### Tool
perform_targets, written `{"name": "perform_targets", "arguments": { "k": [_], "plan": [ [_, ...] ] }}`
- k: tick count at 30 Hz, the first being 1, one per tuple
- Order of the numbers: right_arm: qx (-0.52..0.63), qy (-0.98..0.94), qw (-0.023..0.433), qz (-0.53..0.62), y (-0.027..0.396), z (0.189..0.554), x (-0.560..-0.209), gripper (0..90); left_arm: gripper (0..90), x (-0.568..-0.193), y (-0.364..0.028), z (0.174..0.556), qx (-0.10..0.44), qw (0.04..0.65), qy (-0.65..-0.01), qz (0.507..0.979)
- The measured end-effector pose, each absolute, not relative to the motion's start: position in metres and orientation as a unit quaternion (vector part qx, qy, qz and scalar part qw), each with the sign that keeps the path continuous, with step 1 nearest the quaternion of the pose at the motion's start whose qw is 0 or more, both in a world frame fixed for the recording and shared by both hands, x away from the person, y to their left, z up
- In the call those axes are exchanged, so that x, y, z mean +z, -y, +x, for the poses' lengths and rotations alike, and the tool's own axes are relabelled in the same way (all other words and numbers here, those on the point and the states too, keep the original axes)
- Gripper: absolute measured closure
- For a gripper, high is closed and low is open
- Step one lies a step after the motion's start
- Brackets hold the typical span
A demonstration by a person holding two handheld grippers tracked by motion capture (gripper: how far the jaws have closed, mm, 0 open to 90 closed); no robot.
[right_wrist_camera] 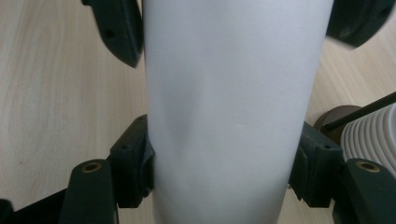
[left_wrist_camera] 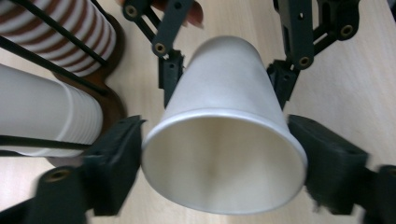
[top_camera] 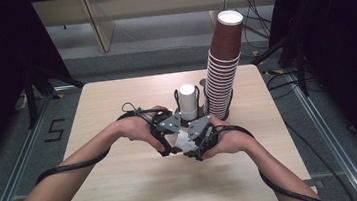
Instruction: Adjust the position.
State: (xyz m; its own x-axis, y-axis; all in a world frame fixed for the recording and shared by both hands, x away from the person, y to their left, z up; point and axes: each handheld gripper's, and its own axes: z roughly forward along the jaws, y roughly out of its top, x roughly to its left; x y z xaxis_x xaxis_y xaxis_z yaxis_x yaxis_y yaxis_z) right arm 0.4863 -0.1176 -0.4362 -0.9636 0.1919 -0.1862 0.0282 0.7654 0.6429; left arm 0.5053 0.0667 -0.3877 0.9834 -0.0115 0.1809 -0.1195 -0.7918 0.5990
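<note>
A white paper cup [top_camera: 183, 141] lies on its side just above the middle of the wooden table [top_camera: 125, 186], between my two grippers. My right gripper [right_wrist_camera: 224, 161] is shut on the cup [right_wrist_camera: 233, 93], with a pad pressed on each side of its body. In the left gripper view the cup's open mouth [left_wrist_camera: 224, 186] faces the camera. My left gripper [left_wrist_camera: 215, 140] stands with a jaw close on each side of the round, unsquashed rim, so it reads as open. Beyond them, the right gripper [left_wrist_camera: 226, 77] clamps the narrower end. A hand holds each gripper, left [top_camera: 173, 143] and right [top_camera: 191, 147].
A tall stack of brown ribbed cups [top_camera: 223, 70] leans in a wire holder at the back right of the table. A shorter stack of white cups [top_camera: 188, 102] stands in a holder just behind the grippers. Black cables trail toward the table's near edge.
</note>
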Motion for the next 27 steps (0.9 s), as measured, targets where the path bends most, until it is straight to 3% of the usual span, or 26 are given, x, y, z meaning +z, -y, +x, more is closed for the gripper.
{"name": "perform_targets", "arguments": {
  "k": [10,27],
  "plan": [
    [0.407,-0.891,0.160,0.119,0.128,0.481,-0.454,33.8,10.6,-0.392,-0.095,0.500,0.117,0.433,-0.041,0.893],
    [0.521,-0.771,0.262,0.257,0.127,0.468,-0.474,33.5,12.1,-0.410,-0.125,0.481,0.138,0.561,-0.170,0.798]
  ]
}}
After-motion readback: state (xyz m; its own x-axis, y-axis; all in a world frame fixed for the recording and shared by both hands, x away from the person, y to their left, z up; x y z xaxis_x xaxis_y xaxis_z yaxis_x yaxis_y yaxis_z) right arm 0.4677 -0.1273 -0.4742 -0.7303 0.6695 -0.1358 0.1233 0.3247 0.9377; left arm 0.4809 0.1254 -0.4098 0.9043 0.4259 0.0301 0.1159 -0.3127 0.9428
